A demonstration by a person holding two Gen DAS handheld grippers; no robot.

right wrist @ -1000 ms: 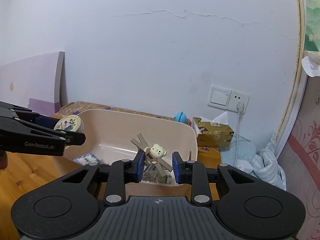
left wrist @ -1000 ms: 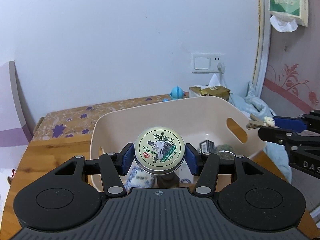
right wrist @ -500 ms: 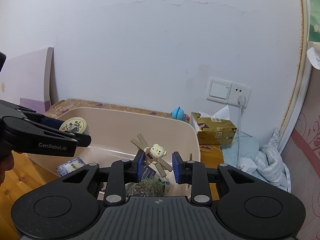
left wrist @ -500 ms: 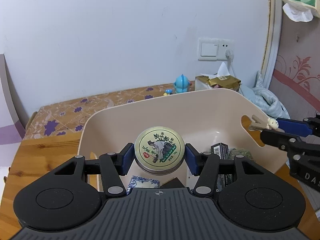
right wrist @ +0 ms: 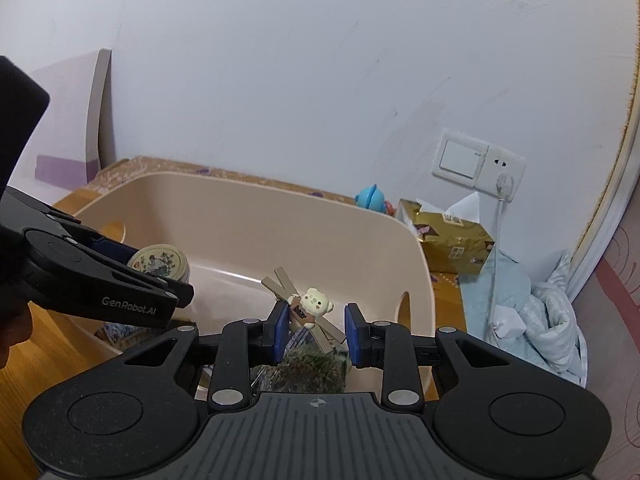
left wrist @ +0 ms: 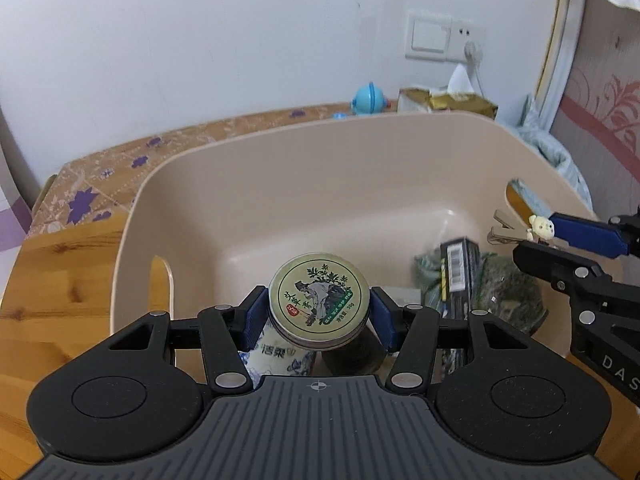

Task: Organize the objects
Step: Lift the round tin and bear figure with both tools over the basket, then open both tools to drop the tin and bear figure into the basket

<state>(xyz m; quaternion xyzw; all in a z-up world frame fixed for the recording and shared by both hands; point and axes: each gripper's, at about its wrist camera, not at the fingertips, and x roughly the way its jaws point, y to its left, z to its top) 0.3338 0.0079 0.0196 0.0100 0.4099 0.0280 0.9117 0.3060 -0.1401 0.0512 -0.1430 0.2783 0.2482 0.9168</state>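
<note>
My left gripper [left wrist: 319, 313] is shut on a round tin [left wrist: 319, 300] with a green plant label and holds it level above the inside of a beige plastic basin [left wrist: 320, 132]. My right gripper [right wrist: 314, 330] is shut on a wooden clip [right wrist: 310, 304] that bears a small cream bear; it hangs over the basin's right end. The left wrist view shows that clip [left wrist: 508, 230] at the right gripper's tips [left wrist: 536, 236]. Seen from the right wrist, the tin [right wrist: 160, 262] sits in the left gripper [right wrist: 156, 270] over the basin [right wrist: 280, 196].
On the basin floor lie a blue-and-white packet [left wrist: 276, 354], a dark barcoded box [left wrist: 456, 268] and a bag of dried greens [left wrist: 508, 288]. Behind the basin stand a blue toy [left wrist: 368, 100] and a gold tissue box [left wrist: 448, 100]. Light blue cloth [right wrist: 532, 312] lies to the right on the wooden table [left wrist: 60, 272].
Both grippers have moved forward and down over the basin and tilted lower, so the basin's inside fills more of each view. Both still hold their objects.
</note>
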